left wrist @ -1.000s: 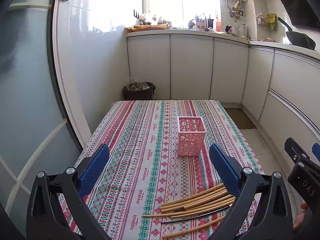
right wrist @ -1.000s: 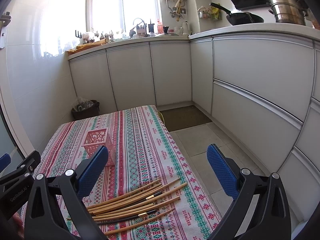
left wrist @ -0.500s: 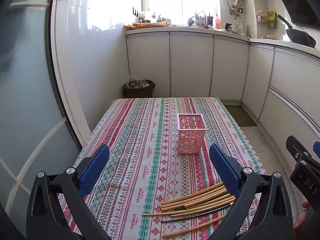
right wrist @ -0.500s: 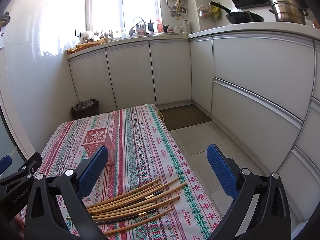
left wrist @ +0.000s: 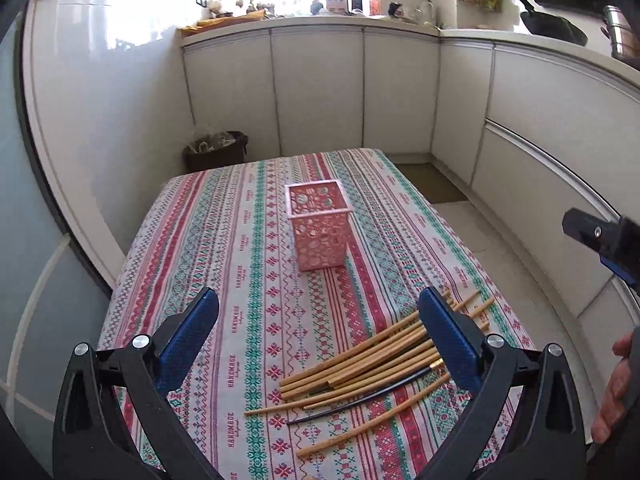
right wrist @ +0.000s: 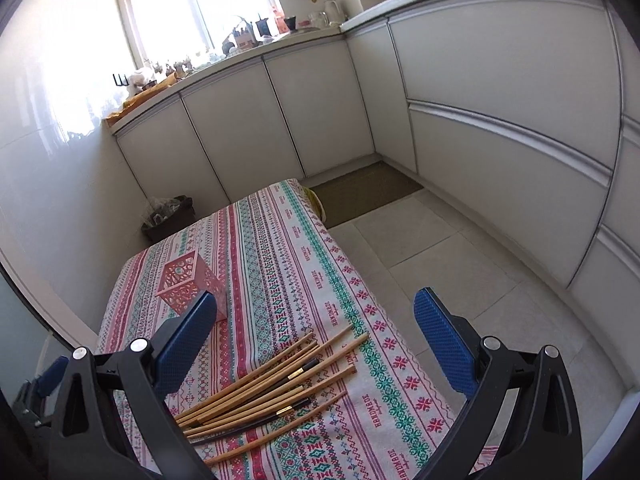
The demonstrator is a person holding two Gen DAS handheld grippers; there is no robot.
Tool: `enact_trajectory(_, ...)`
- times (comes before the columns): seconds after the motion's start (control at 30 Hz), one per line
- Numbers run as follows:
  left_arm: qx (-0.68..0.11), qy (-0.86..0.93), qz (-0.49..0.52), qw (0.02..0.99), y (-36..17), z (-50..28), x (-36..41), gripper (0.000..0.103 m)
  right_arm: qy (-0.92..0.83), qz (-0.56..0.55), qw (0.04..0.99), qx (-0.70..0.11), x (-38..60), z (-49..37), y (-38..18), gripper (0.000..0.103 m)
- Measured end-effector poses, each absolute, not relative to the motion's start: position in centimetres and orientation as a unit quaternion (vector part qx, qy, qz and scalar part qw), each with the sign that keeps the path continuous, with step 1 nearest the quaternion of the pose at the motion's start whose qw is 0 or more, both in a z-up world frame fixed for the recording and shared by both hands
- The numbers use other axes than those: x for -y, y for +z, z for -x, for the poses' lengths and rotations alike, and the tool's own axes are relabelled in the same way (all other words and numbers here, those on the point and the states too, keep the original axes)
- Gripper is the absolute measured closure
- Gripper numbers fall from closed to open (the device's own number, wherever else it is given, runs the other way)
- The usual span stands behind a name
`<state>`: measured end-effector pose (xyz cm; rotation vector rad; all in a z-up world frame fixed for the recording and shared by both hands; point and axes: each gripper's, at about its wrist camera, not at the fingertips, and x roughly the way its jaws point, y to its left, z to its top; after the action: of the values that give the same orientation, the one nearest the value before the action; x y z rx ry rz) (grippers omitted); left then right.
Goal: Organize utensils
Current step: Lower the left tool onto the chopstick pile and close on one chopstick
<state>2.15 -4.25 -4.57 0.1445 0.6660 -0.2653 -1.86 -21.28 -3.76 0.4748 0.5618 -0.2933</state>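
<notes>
Person's hand only in left wrist view

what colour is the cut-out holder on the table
Pink. The holder shows best in the left wrist view, standing upright on the striped tablecloth.

Table w/ patterned cloth: pink basket, chopsticks.

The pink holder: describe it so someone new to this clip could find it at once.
Start at the table with the striped patterned cloth in the kitchen. Near its middle, beyond the loose pile of chopsticks, stands the pink holder. It is the only upright thing on the cloth: a square, open-topped basket with cut-out walls.
</notes>
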Motion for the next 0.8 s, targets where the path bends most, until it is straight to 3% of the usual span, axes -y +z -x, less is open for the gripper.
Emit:
enact_trajectory(0.13, -0.386, -0.219, -0.129, 0.887, -7.2, -2.8, 7.4, 0.007, -0.125, -0.276, 0.911, -0.281, 23.5, 2.4, -3.9, 0.007)
enact_trajectory(0.57, -0.456, -0.347, -0.320, 0.755, -12.6, -2.1, 15.3, 0.007, -0.117, -0.353, 0.885, -0.280, 29.1, 3.7, -3.7, 0.007)
enact_trajectory(0.8, -0.544, -0.409, -0.356, 0.640, -14.5, -3.4, 17.8, 0.007, -0.129, -0.388, 0.867, -0.283, 31.8, 3.8, -4.4, 0.007)
